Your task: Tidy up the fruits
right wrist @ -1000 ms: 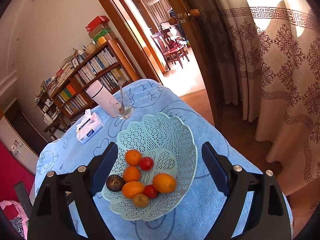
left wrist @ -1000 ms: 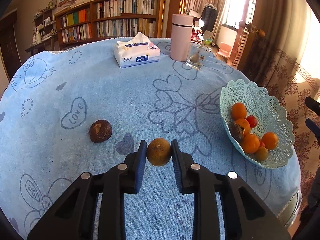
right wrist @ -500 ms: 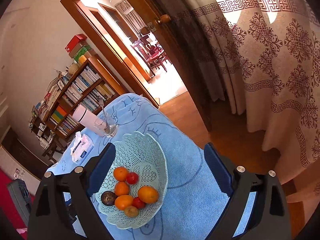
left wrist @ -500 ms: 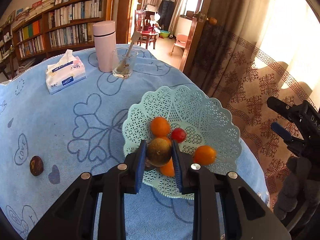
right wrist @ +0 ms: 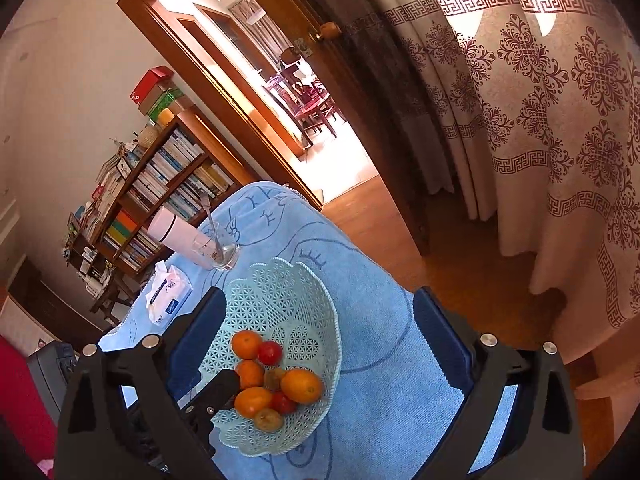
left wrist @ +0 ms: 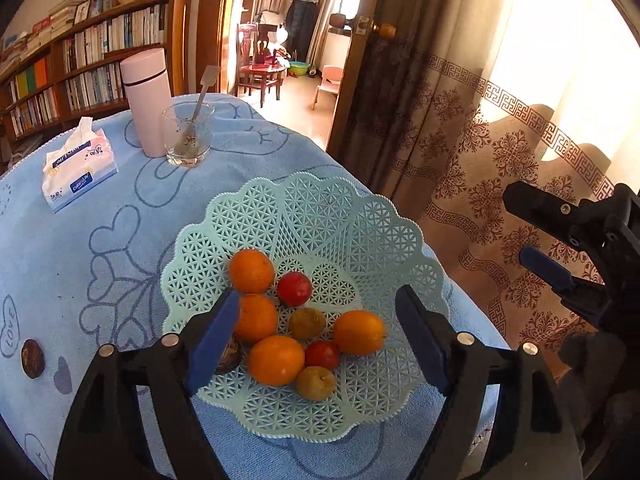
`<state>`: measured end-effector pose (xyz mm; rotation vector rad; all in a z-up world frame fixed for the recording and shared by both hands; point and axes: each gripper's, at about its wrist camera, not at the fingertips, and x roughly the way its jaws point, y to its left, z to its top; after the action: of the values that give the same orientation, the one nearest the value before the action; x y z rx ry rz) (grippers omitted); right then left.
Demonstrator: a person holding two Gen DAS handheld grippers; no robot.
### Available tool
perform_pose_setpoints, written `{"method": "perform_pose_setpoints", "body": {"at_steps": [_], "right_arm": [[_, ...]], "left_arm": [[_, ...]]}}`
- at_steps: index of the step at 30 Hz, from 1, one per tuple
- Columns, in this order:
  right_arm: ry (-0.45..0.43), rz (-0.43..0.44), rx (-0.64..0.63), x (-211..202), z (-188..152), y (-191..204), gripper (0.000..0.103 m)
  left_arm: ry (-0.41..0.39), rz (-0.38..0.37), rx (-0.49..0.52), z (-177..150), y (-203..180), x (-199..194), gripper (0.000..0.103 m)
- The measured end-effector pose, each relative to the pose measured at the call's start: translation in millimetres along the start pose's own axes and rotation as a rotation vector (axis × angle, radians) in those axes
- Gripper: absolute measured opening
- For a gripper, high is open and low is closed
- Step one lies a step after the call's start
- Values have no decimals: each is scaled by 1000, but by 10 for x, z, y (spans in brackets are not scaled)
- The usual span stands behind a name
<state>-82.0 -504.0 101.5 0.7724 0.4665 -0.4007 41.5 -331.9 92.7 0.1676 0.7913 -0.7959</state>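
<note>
Mint lattice basket (left wrist: 320, 216): below our left gripper (left wrist: 320, 332), whose fingers stand wide apart, holding nothing.
Brown fruit (left wrist: 307, 322): we see it between those fingers.
Right gripper (right wrist: 320, 344): spread wide, empty.

The basket (left wrist: 320, 216) was pale green with a lacy pattern of little holes. In it lay orange fruits (left wrist: 251, 271), red ones (left wrist: 294, 288) and brownish-yellow ones (left wrist: 307, 322). The cloth (left wrist: 60, 248) on the worktop was light blue with darker blue hearts. The flask (left wrist: 146, 100) was pink. The curtain (left wrist: 500, 152) was cream with dark red flowers.
</note>
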Motion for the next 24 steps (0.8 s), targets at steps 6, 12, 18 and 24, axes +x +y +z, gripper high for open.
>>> {"method": "perform_pose_setpoints", "body": {"at_steps": [6, 12, 18, 24], "right_arm": [[-52, -52, -7, 6, -54, 16, 100], [-165, -129, -224, -73, -159, 320, 100], [-207, -109, -404, -74, -357, 623, 100], [-201, -62, -555, 0, -654, 887, 100]], "left_arm": [[-140, 153, 88, -59, 110, -223, 97], [-230, 252, 76, -160, 289, -419, 98], [-263, 337, -20, -252, 603, -606, 98], [-264, 446, -102, -384, 919, -773, 98]]}}
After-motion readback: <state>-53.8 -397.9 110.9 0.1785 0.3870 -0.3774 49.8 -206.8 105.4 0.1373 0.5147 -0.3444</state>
